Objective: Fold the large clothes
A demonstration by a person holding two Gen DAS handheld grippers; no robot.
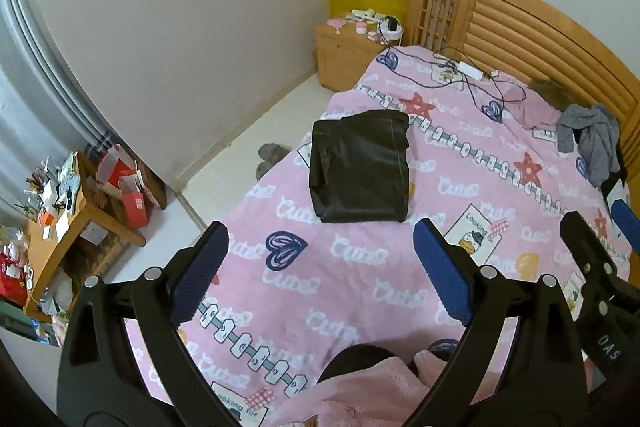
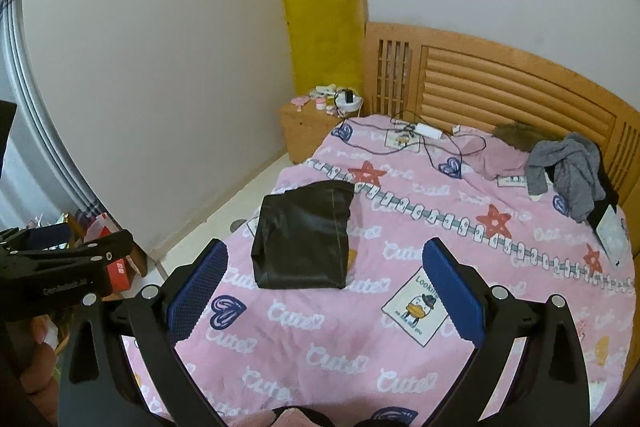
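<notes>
Pink bed [image 1: 360, 287] | folded black garment [image 1: 360, 167] — beyond both tongs [image 1: 320, 275] [image 2: 324, 291] | spread wide, empty

"cute" and "looking for" are printed on the pink bedspread [image 1: 360, 287]; "das" on the right gripper [image 1: 592, 239].

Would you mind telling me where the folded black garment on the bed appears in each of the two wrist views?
Left wrist view: the folded black garment lies centre frame on the pink bedspread, beyond the open left gripper.
Right wrist view: it sits left of centre, beyond the open right gripper.
Shared landmark: the wooden headboard in the upper right of both.
</notes>
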